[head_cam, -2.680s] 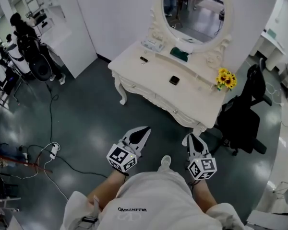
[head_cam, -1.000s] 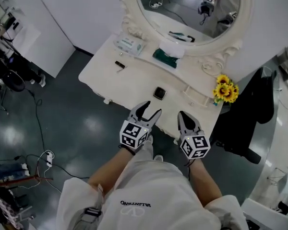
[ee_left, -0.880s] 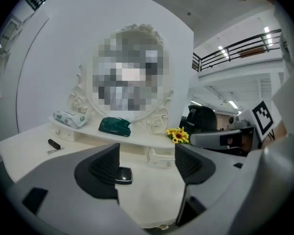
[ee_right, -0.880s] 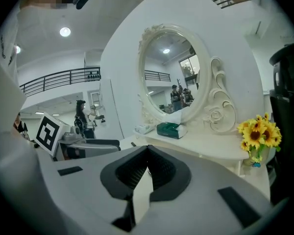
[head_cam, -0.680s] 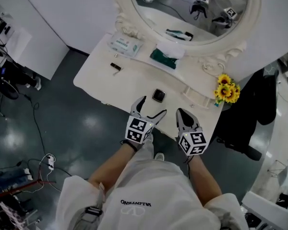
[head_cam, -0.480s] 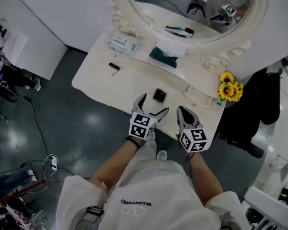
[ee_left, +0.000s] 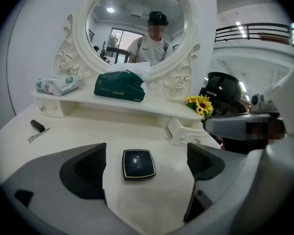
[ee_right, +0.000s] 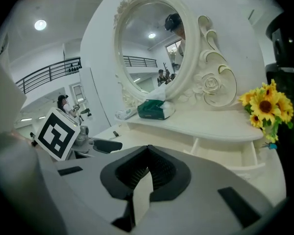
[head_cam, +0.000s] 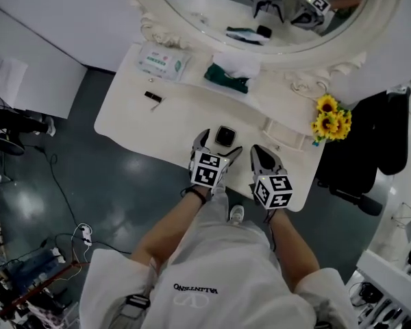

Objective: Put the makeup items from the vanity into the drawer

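Observation:
A black square compact lies on the white vanity near its front edge. My left gripper hovers just short of it, jaws opening wide; in the left gripper view the compact sits ahead between the two pads, touching neither. My right gripper is beside it to the right, shut with nothing held; its pads meet at the tips. A small black makeup item with a thin stick lies at the vanity's left. A small drawer under the shelf stands pulled out.
On the raised shelf sit a wipes pack, a green tissue box and sunflowers at the right end. The oval mirror rises behind. A black chair stands right of the vanity; cables lie on the dark floor at left.
The person has stepped up to the vanity, bringing both grippers over its front edge. The left jaws have spread from nearly closed to wide apart. The right stays shut.

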A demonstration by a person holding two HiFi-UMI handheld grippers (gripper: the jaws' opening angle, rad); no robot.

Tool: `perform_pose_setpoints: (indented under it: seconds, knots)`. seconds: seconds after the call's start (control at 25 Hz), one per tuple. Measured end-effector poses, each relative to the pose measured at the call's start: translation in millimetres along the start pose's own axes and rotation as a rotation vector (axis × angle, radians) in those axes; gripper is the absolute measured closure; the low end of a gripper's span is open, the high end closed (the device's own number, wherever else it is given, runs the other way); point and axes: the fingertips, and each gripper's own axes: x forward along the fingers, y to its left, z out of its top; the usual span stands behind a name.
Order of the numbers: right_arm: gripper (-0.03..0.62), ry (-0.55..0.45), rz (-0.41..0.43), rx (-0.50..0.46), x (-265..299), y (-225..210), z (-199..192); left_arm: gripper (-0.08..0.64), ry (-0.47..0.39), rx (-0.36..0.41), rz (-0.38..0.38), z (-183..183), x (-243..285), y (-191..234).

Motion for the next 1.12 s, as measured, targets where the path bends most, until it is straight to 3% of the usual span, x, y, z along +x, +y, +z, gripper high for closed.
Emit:
perform_pose_setpoints:
  seconds: [0.52,1.12]
  knots:
    - [0.583,0.063,-0.034,0.082,28,-18,-26,0.063,0.127,0.0,0.03,-22,38,9]
    - [0.583,0.114,-0.08,0.139,44,-33,-51,0.064,0.211,0.032,0.073,-46,63,15]
